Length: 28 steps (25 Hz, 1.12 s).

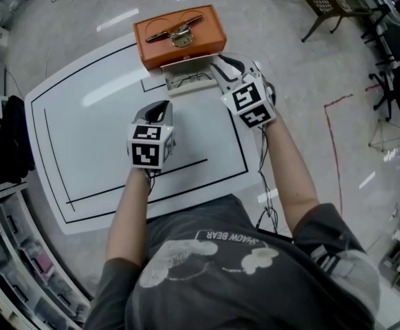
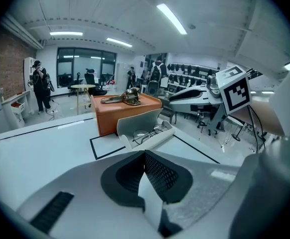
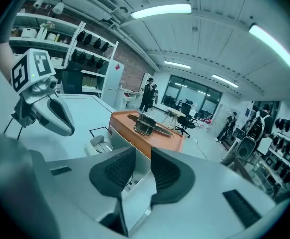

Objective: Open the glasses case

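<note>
The white glasses case (image 1: 186, 80) lies open on the table in front of an orange box (image 1: 179, 47), its lid raised against the box. A pair of glasses (image 2: 146, 132) rests inside. My right gripper (image 1: 222, 66) hovers just right of the lid's end, jaws open, with nothing pressed between them (image 3: 142, 156). The case (image 3: 101, 146) shows left of its jaws. My left gripper (image 1: 160, 107) hangs over the table nearer me, apart from the case. Its pads (image 2: 144, 153) meet with nothing between them.
A metal object (image 1: 178, 33) lies on top of the orange box. The white table (image 1: 83, 129) bears black tape lines; its right edge runs close behind my right hand. Chairs (image 1: 324, 2) stand on the floor at the far right. People stand far off (image 2: 40, 83).
</note>
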Each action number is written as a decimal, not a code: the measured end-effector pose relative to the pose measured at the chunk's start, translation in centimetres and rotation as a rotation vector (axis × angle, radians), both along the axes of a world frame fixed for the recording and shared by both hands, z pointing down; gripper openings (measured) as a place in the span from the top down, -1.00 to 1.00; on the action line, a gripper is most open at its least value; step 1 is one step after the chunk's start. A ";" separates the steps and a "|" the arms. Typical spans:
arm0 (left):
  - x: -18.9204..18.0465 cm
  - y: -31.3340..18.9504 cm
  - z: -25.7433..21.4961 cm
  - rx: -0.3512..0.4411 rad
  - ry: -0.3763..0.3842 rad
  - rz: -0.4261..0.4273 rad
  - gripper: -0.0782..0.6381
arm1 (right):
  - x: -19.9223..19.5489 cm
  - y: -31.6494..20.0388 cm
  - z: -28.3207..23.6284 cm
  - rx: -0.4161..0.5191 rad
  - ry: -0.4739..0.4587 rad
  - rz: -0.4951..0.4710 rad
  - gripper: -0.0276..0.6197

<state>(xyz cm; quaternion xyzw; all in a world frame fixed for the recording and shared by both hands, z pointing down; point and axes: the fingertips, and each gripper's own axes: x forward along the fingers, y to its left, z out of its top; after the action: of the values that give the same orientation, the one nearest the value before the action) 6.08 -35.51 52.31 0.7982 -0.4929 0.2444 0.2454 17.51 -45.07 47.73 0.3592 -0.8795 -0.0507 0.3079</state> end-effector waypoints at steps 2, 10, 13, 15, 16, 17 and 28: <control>-0.3 0.9 -0.7 0.009 0.010 0.010 0.78 | 0.4 0.7 -1.1 0.018 -0.032 0.056 0.63; -2.8 4.6 -3.5 0.047 0.054 0.055 0.78 | 0.8 6.2 -4.8 0.077 -0.095 0.240 0.89; -3.5 6.4 -4.8 0.070 0.067 0.094 0.78 | 0.6 9.1 -5.8 0.072 -0.118 0.286 0.91; -3.9 7.5 -5.7 0.087 0.090 0.114 0.78 | 0.3 11.1 -6.3 0.063 -0.130 0.313 0.91; -4.1 8.1 -6.1 0.095 0.100 0.122 0.78 | 0.0 12.0 -6.5 0.058 -0.134 0.325 0.91; -4.4 8.7 -6.4 0.101 0.108 0.129 0.78 | -0.3 12.8 -6.7 0.054 -0.137 0.335 0.91; -8.7 14.7 -9.7 0.168 0.181 0.187 0.78 | -5.3 21.3 -9.1 0.094 -0.174 0.405 0.91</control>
<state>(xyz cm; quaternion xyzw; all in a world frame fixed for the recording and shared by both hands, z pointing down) -2.62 -20.85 42.63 0.8772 -0.4109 0.1512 0.1973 12.16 -23.74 38.59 0.5454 -0.8094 0.0020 0.2178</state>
